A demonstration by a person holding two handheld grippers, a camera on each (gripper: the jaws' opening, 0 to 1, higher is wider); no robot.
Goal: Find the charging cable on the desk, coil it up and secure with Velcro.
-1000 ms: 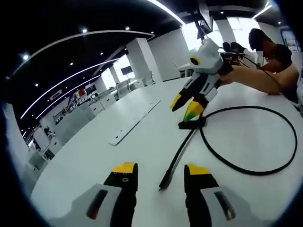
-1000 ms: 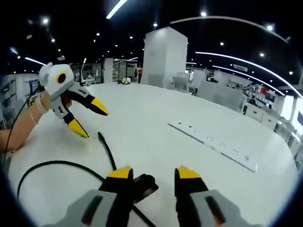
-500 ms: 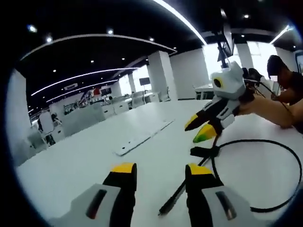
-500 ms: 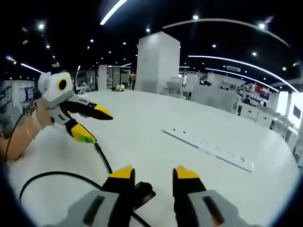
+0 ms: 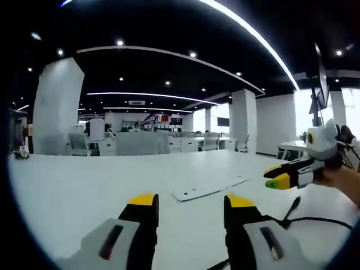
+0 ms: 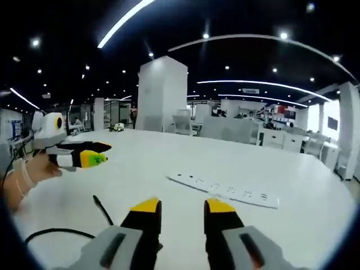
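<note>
No text, label, brand, number or sign can be read in either view.

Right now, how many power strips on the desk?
1. The power strip lies flat mid-desk, ahead of both tools, also in the left gripper view. Others could be out of frame.

The thin black charging cable (image 5: 315, 220) is cut off at the right edge of the left gripper view, and part of it is hidden behind the left gripper (image 5: 188, 203) — its coil cannot be traced. In the right gripper view the cable (image 6: 53, 232) disappears behind the right gripper (image 6: 180, 205).
</note>
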